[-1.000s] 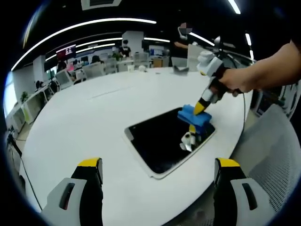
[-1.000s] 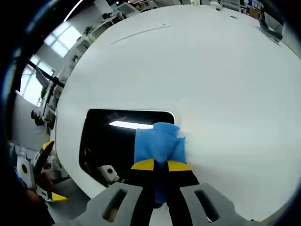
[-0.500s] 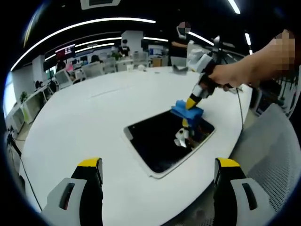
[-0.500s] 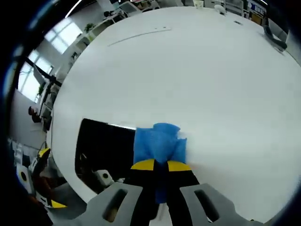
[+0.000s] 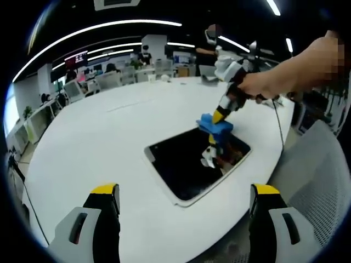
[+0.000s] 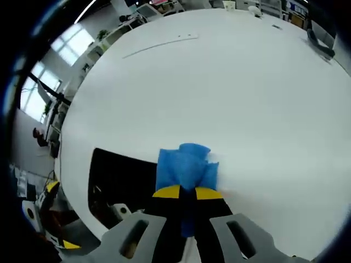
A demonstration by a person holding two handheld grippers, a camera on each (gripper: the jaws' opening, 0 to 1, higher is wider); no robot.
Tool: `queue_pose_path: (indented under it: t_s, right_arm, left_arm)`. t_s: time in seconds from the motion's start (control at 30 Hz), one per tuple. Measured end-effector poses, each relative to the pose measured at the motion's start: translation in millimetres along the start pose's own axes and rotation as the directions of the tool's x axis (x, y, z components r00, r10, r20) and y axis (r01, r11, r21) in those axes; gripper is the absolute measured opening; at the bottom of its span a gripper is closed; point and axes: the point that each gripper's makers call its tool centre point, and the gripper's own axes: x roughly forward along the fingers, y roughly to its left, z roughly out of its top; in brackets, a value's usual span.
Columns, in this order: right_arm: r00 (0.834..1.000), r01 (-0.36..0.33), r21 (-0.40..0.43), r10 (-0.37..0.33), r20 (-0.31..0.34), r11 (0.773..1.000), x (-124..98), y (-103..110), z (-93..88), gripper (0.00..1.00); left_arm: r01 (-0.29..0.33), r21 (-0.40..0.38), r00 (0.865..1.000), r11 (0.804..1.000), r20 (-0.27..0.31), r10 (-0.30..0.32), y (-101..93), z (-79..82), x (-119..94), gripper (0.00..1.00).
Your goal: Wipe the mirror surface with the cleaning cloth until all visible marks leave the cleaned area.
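Note:
A dark rectangular mirror (image 5: 192, 164) with a pale rim lies flat on the round white table (image 5: 109, 137). In the left gripper view my right gripper (image 5: 218, 118) comes in from the right in a person's hand, shut on a blue cleaning cloth (image 5: 215, 125) pressed at the mirror's far edge. The right gripper view has the cloth (image 6: 185, 167) bunched just ahead of my shut right gripper (image 6: 187, 193), over the mirror's (image 6: 118, 178) right edge. My left gripper (image 5: 184, 189) hovers open at the table's near edge, well short of the mirror.
Desks, chairs and people (image 5: 145, 55) stand beyond the table's far side. A grey mesh chair (image 5: 318, 181) sits off the table's right edge. A dark object (image 6: 318, 41) lies at the far right of the table.
My right gripper has slid the cloth along the mirror toward its far edge, so less of the mirror lies in front of it. The left gripper has stayed put.

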Motion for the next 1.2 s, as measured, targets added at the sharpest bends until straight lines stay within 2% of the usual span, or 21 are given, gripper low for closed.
queue_pose_path:
  t_s: [0.23, 0.73, 0.87, 1.2]
  right_arm:
    - [1.000, 0.007, -0.004, -0.007, 0.010, 1.000, 2.1, -1.4, 8.8, 0.02]
    - [1.000, -0.003, 0.001, 0.003, 0.017, 1.000, -0.3, -1.6, 9.7, 0.02]
    - [0.999, -0.027, 0.017, 0.026, 0.036, 0.999, -7.1, -0.5, 12.3, 0.02]
    - [0.996, -0.027, 0.028, 0.025, 0.085, 0.999, -36.5, -14.9, 11.1, 0.02]
  left_arm:
    - [-0.006, -0.003, 1.000, 1.000, -0.001, 0.006, 0.6, -0.1, 0.3, 0.99]
    - [-0.003, 0.005, 1.000, 1.000, -0.005, 0.003, -0.8, -0.9, 1.4, 0.99]
    - [-0.008, 0.001, 1.000, 1.000, -0.002, 0.008, 0.5, -0.5, 1.0, 0.99]
    - [-0.010, 0.003, 1.000, 1.000, 0.002, 0.010, 1.8, 0.1, 0.6, 0.99]
